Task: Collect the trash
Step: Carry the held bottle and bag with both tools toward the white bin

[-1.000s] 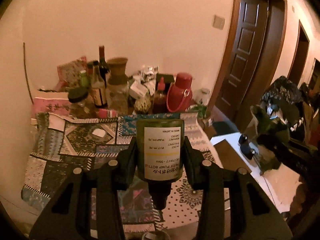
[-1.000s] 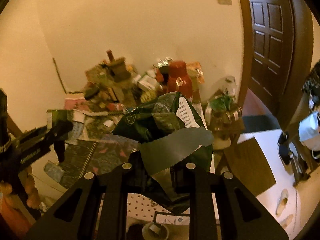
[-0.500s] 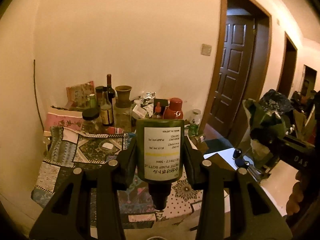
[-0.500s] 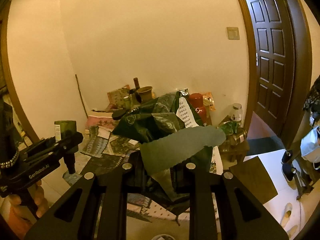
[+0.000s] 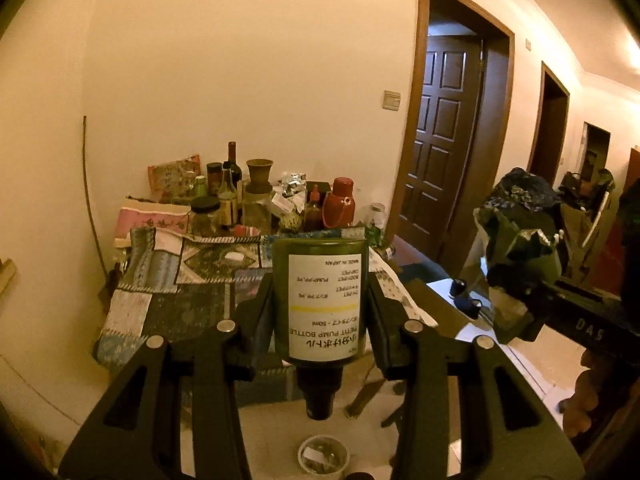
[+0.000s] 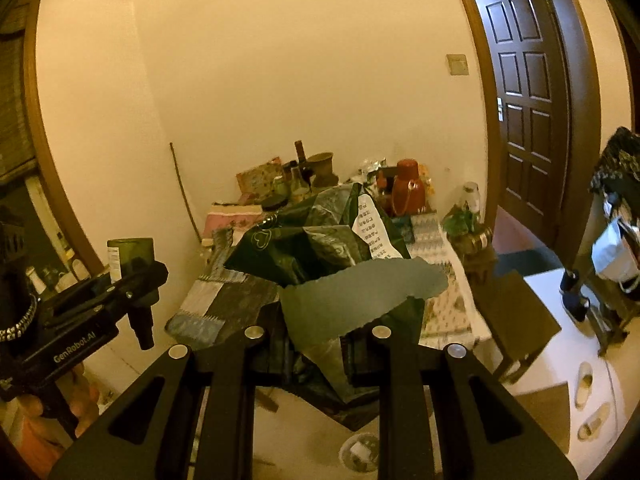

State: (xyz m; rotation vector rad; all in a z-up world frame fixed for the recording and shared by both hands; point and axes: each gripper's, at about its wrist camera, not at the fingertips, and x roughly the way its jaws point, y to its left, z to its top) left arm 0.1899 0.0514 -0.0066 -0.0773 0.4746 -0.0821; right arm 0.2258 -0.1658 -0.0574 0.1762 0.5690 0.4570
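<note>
Trash — bottle [image 5: 320, 300] and green bag [image 6: 320, 248] — stays clamped in both jaws, now farther from table [image 5: 168, 304].

Left claw [image 5: 320, 304] gripping green pump bottle [image 5: 320, 300], upside down

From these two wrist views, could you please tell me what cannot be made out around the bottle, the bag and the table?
- Green pump bottle, left wrist view: its sides are covered by the left gripper's jaws.
- Torn green bag, right wrist view: its lower part is hidden between the right gripper's jaws; contents unseen.
- Patchwork table: its middle is blocked by bottle or bag in both views.
- Small cup on the floor: contents too small to tell.
</note>
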